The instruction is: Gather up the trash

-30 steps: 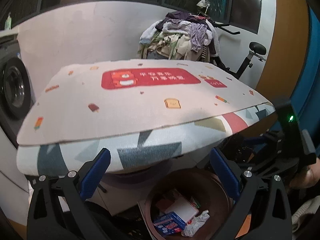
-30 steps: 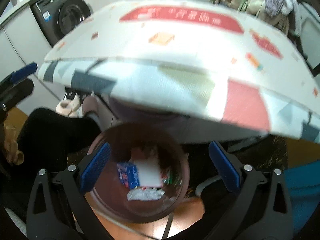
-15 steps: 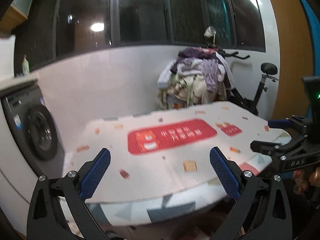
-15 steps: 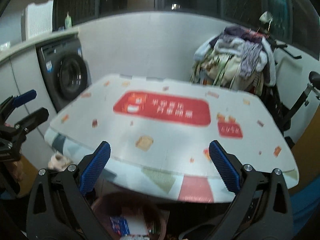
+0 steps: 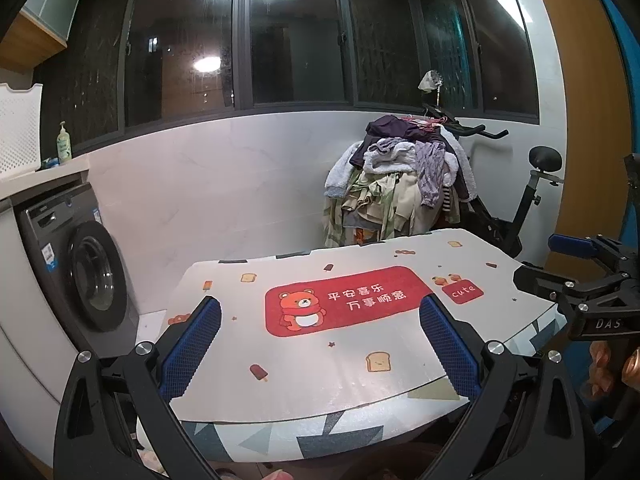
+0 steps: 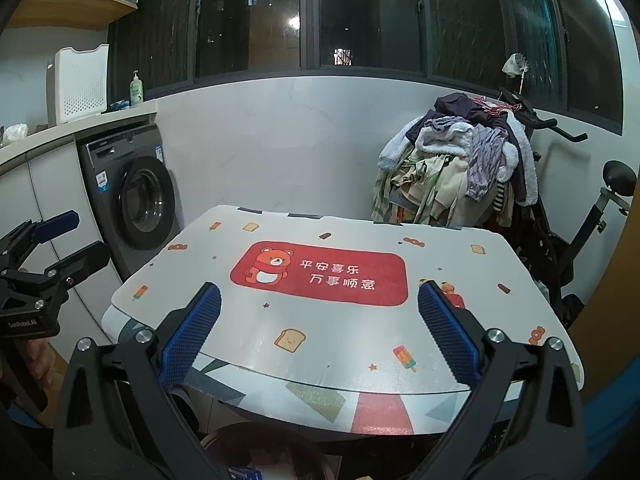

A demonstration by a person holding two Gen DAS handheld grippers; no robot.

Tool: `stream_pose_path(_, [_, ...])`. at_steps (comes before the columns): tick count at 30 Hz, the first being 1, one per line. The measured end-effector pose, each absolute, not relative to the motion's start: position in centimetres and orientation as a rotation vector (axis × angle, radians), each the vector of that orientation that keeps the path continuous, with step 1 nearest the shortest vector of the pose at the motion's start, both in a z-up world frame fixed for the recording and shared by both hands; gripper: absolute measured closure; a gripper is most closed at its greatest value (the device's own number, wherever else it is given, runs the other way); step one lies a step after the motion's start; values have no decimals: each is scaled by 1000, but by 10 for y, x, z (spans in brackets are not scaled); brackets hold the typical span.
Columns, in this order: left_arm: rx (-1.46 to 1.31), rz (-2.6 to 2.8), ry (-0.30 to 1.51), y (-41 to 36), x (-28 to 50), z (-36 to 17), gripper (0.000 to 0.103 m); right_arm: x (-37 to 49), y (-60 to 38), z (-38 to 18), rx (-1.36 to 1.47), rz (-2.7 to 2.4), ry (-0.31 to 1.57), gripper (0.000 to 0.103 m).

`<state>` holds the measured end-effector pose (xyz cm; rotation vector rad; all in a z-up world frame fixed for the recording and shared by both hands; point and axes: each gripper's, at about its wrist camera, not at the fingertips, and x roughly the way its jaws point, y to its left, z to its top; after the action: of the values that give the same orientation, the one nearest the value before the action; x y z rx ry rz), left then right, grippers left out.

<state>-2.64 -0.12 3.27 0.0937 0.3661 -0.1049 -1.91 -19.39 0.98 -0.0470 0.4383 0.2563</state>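
Note:
My left gripper [image 5: 320, 344] is open and empty, held above the near edge of the table [image 5: 304, 364]. My right gripper [image 6: 320, 332] is open and empty too, above the same table [image 6: 344, 344]. The table top carries a printed mat with a red bear panel [image 5: 344, 306] and no loose trash that I can see. The brown trash bin [image 6: 264, 456] shows only as a rim below the table's front edge in the right wrist view; a blue wrapper [image 6: 244, 473] peeks out inside it. Each gripper appears in the other's view, the right one [image 5: 576, 276] and the left one [image 6: 60, 244].
A grey washing machine [image 6: 136, 200] stands under a counter at the left. A heap of clothes [image 6: 456, 164] hangs on an exercise bike [image 5: 532, 196] behind the table at the right. A white basket [image 6: 80, 84] and a soap bottle [image 6: 136, 90] sit on the counter.
Both grippers have risen and tilted up from looking into the bin under the table to looking across the table top. Both stay open and empty.

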Motion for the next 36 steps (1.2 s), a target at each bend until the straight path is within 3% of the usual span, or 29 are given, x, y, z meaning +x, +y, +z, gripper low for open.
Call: stream_pose_path(36, [87,-71,402,2,-23,30,6,-20,-193,-3,-45,244,458,6])
